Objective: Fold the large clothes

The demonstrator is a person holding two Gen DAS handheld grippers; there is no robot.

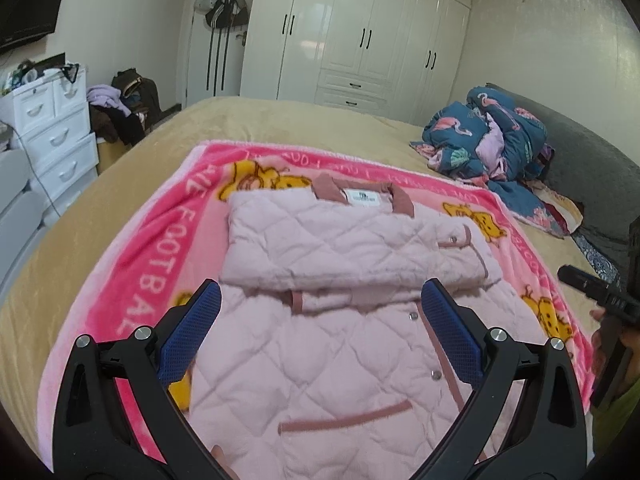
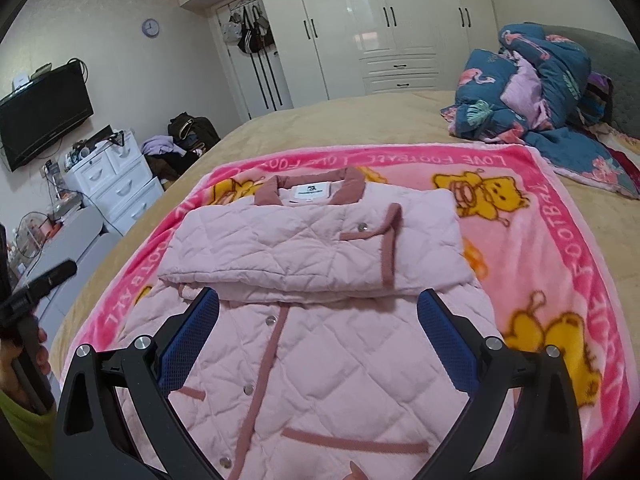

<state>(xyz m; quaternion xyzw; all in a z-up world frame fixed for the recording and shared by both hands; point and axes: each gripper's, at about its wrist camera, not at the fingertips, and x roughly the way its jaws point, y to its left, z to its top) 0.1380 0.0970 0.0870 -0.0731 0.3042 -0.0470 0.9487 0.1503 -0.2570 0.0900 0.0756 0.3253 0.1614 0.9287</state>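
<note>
At the far left, a white drawer unit [image 1: 56, 128] is seen against the wall, beside the bed [image 1: 120, 184]. On the bed a pink cartoon blanket [image 1: 160, 240] is spread, and on it the quilted pink jacket [image 1: 340, 344] is laid, collar away from the cameras and hem toward them, so that its long axis runs straight ahead of both sets of fingers. The sleeves have been folded across the chest into a band [image 1: 344, 248] lying crosswise.

The left gripper [image 1: 320, 304] is held above the lower half of the jacket, its fingers spread wide and nothing gripped; the folded band lies just beyond the fingertips. The right gripper [image 2: 318, 308] is held likewise, fingers wide and empty, over the same lower half.

Neither hand is clearly nearer. The hem is judged to lie beneath and behind the fingers, so a lengthwise fold would probably call for both to be drawn back to the near edge.

At the far right, a crumpled blue flamingo quilt [image 2: 532, 80] is heaped by the headboard.
</note>
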